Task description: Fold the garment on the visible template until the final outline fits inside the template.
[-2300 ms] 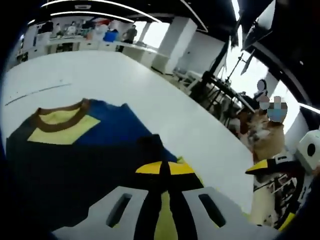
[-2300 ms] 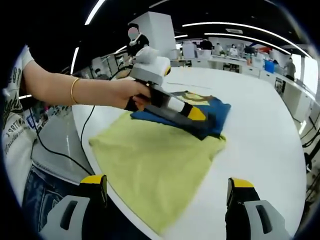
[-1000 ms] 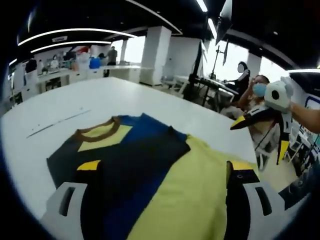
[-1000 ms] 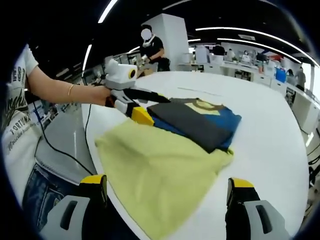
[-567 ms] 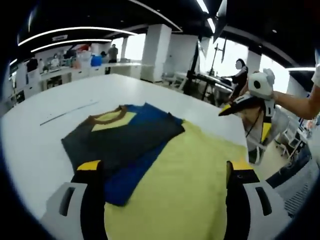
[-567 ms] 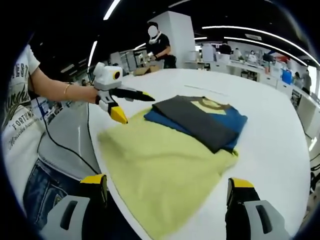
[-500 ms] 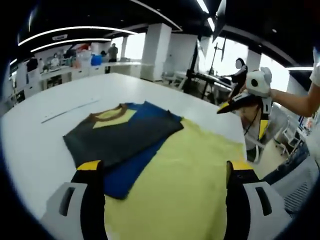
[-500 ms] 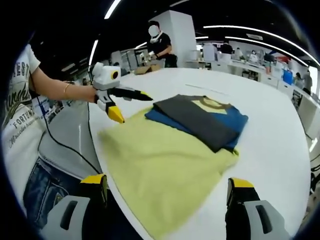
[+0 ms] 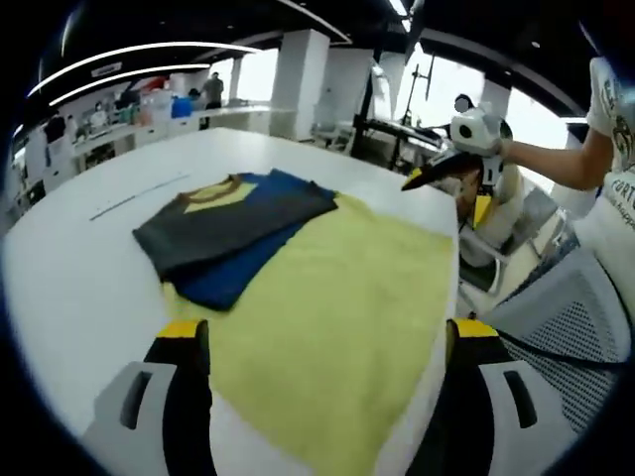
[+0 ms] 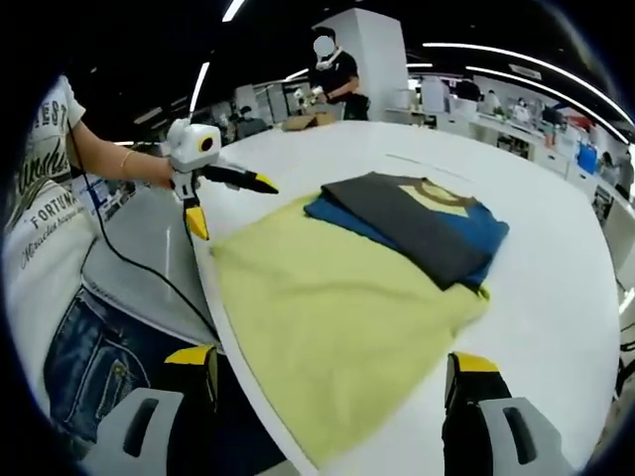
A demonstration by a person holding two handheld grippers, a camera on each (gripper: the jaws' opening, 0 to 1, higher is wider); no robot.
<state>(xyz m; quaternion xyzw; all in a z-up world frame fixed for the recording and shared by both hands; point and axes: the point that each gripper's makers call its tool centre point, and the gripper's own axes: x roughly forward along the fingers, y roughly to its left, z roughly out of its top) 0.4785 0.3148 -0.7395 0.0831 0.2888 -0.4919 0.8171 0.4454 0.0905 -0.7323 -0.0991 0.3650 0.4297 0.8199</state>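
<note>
The folded garment [image 9: 233, 226], dark grey over blue with a yellow panel and a brown collar, lies at the far end of a yellow cloth template [image 9: 337, 297] on the white table [image 9: 60, 278]. My left gripper [image 9: 327, 342] stands open low over the template's near edge, holding nothing. In the right gripper view, the garment [image 10: 422, 228] rests on the template [image 10: 337, 297], and my right gripper [image 10: 332, 372] hangs open above the near edge. A hand holds the left gripper [image 10: 233, 206] open, left of the cloth. The right gripper [image 9: 446, 196] hovers open beyond the table's right edge.
A grey mesh chair [image 9: 556, 327] stands right of the table. The person's jeans [image 10: 89, 347] press against the table edge [image 10: 213, 297], with a black cable [image 10: 139, 273] hanging there. A thin dark line [image 9: 139, 193] marks the tabletop. Another person [image 10: 332, 64] stands far behind.
The left gripper, earlier shut on the fabric, has let go and opened. Both grippers have drawn back from the folded garment, which lies still on the template.
</note>
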